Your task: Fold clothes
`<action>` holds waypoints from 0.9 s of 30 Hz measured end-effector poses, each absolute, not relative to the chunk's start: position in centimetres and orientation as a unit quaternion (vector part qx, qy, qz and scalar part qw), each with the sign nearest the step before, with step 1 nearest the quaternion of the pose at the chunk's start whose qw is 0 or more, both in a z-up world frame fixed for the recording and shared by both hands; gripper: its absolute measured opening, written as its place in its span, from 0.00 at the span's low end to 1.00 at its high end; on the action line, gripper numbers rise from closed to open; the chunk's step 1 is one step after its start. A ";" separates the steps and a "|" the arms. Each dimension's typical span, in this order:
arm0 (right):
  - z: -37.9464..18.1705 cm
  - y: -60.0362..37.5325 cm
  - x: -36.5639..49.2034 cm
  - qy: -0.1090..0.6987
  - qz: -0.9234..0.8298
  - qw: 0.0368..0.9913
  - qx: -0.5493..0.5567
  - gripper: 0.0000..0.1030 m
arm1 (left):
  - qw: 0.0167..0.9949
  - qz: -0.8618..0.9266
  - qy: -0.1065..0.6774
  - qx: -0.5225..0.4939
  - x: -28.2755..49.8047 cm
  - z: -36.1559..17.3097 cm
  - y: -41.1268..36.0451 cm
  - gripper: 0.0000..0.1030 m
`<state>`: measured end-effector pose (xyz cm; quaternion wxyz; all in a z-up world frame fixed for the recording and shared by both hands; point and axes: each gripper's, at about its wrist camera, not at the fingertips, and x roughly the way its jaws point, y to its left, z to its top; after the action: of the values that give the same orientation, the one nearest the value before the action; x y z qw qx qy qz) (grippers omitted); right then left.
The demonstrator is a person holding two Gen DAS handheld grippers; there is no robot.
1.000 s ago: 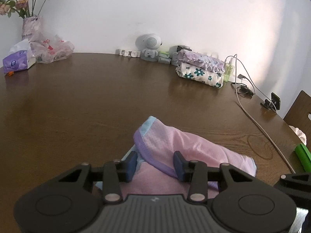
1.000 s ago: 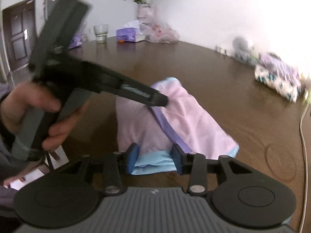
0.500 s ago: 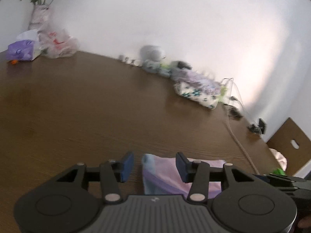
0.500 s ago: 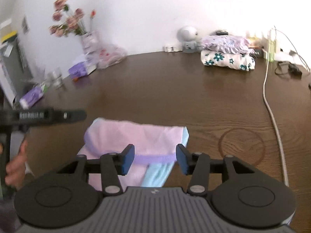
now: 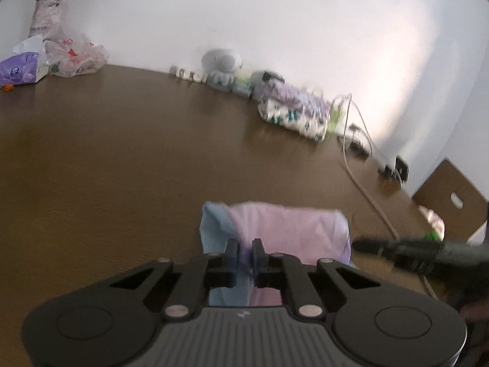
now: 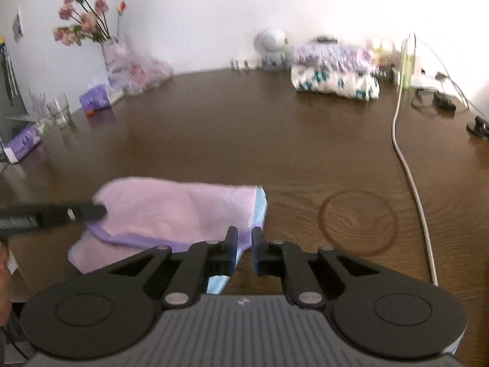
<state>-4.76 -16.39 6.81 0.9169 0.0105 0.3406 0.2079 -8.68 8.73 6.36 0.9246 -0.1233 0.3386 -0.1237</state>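
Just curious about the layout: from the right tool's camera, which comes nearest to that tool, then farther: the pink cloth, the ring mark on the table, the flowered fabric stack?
1. Pink cloth, at the right tool, leftward.
2. Ring mark, slightly right.
3. Flowered fabric stack, by the wall.

Garment (image 6: 171,211) lies on table (image 6: 275,140), folded stack (image 6: 334,72) behind, cable (image 6: 409,177) seemingly right.

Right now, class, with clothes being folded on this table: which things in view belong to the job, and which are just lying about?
Belonging to the job:
pink garment
left gripper, shut on it
right gripper, at its corner
folded clothes stack

Lying about:
flower vase
tissue box
drinking glass
white cable
toy figure
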 end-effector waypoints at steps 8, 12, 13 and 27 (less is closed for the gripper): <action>6.5 -12.3 -6.4 0.321 0.276 0.904 -0.054 0.23 | 0.922 -0.170 0.327 -0.116 -9.5 7.7 10.8 0.25; 6.1 -12.4 -6.5 0.324 0.273 0.904 -0.054 0.29 | 0.930 -0.155 0.318 -0.100 -8.9 7.5 9.5 0.32; 6.2 -12.5 -6.5 0.325 0.271 0.905 -0.051 0.31 | 0.932 -0.150 0.316 -0.095 -8.8 7.4 9.1 0.32; 6.4 -14.9 -5.6 0.338 0.234 0.912 0.019 0.68 | 0.945 -0.073 0.304 -0.093 -8.4 5.9 8.0 0.56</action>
<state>-5.59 -14.93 6.45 0.9115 0.0188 0.3376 0.2341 -8.36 8.04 5.86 0.9454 -0.0935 0.3036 -0.0731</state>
